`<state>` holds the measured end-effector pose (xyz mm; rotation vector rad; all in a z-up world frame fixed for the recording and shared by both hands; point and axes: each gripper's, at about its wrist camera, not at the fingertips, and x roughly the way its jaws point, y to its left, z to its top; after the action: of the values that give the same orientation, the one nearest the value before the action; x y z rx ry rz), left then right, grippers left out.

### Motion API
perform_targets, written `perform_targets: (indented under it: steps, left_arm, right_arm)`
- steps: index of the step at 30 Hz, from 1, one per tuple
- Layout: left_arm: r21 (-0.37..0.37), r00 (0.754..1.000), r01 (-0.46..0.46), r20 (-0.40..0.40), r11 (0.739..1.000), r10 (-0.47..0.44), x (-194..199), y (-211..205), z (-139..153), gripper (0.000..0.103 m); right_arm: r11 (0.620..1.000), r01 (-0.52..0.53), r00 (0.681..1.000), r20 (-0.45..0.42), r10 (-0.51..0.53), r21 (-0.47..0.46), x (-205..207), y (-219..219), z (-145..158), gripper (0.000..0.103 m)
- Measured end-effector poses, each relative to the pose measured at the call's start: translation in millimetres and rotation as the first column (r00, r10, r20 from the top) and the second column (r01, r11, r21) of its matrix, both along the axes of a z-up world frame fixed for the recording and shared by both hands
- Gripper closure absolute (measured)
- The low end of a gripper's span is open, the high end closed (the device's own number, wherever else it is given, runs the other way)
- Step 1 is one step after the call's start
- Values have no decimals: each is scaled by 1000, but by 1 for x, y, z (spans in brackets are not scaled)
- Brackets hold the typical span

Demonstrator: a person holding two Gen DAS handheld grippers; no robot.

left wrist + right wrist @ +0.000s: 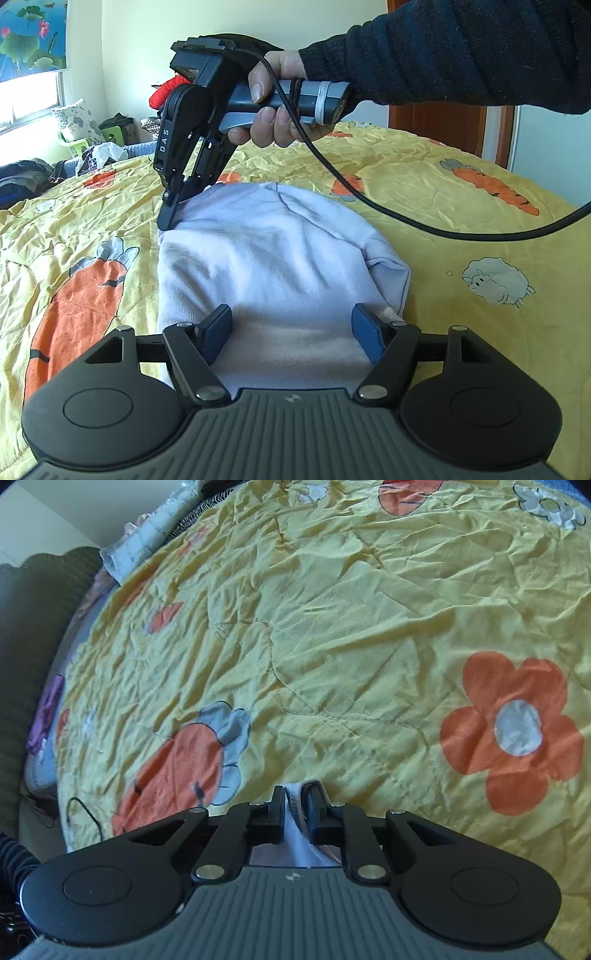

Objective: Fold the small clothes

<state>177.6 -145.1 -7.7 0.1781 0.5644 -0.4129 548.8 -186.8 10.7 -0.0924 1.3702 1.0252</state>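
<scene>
A small pale lilac garment [273, 251] lies flat on the yellow quilt [461, 192]. My left gripper [292, 316] stands open over its near hem, the blue pads [364, 325] wide apart and the cloth lying flat between them. At the garment's far left corner my right gripper [168, 216], held by a person's hand [273, 110], points steeply down and pinches the edge. In the right wrist view the right gripper [295, 794] is shut on a fold of the white-lilac fabric [295, 830], which hangs back under the gripper's body.
A black cable [369, 199] trails from the right gripper across the quilt to the right. Piled clothes [22, 177] and a pillow [77, 122] sit at the far left, beyond the bed. The quilt [332, 627] stretches ahead, its left edge meeting dark green fabric [33, 627].
</scene>
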Motion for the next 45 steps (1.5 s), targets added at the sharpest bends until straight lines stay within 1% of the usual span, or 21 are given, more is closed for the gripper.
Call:
perform_targets:
  steps: [2,5,8,11,14,18,19,21,24,26,27,30,32,33,34,36,37,41,42,43,45]
  left_arm:
    - [-1,1000,1,-1,1000,-1,0,0,0,31]
    - [-5,1000,4,-3,1000,-4,1,0,0,30]
    - [-10,1000,5,-5,1000,-5,1,0,0,29]
    - [-12,1000,7,-6,1000,-7,1,1,0,29]
    - [-13,1000,7,-7,1000,-7,2,1,0,28]
    - [-7,1000,7,-5,1000,-7,1,1,0,28]
    - [-5,1000,7,-4,1000,-7,1,0,0,28]
    - [4,1000,11,-2,1000,-11,1,0,1,28]
    - [16,1000,25,-5,1000,-24,-1,2,7,28]
    - [-25,998,48,-40,999,-49,-3,7,21,27]
    - [-58,996,62,-56,996,-65,-3,10,29,27]
    - [-117,994,67,-80,991,-76,7,13,45,20]
    - [-77,993,58,-97,995,-65,18,7,40,20]
    - [-50,989,53,-136,997,-60,25,3,33,20]
    - [-42,979,51,-196,998,-58,34,0,24,20]
    - [-61,983,44,-176,997,-54,34,1,16,17]
    - [-58,983,42,-175,997,-52,33,0,15,17]
    - [-72,979,-2,-202,997,-13,35,5,28,17]
    - [-77,979,-15,-203,997,-1,35,9,34,16]
    - [-75,980,-30,-196,997,15,34,13,39,16]
    - [-53,979,-78,-192,996,66,38,20,45,16]
  right_arm:
    - [1000,12,1000,-17,-11,20,3,0,-3,84]
    - [996,16,999,-43,-12,88,0,-6,-6,94]
    - [980,81,997,-28,-77,180,-1,-22,0,96]
    - [945,186,982,-26,-186,270,4,-52,6,96]
    - [922,273,962,-56,-268,274,10,-74,-6,96]
    - [919,315,949,-66,-308,238,11,-68,-26,96]
    - [922,322,947,-67,-315,213,11,-63,-30,85]
    - [920,343,939,-70,-336,188,10,-58,-29,80]
    - [884,424,899,25,-437,199,-5,-68,-2,53]
    - [842,471,856,95,-508,262,-25,-86,20,53]
    - [832,471,853,89,-514,293,-36,-93,27,53]
    - [826,438,881,16,-474,356,-66,-105,24,39]
    - [832,473,868,8,-496,291,-72,-109,4,38]
    - [825,520,845,11,-535,223,-68,-114,-9,42]
    - [800,560,818,9,-575,215,-67,-123,-20,62]
    - [721,645,754,-56,-654,252,-67,-145,-34,77]
    - [678,687,719,-106,-687,261,-70,-153,-40,78]
    - [599,736,641,-40,-766,315,-107,-156,-18,67]
    - [584,728,638,-41,-769,360,-122,-156,-9,61]
    - [575,709,648,-54,-760,408,-137,-155,-2,49]
    - [592,667,701,-110,-705,452,-164,-148,3,38]
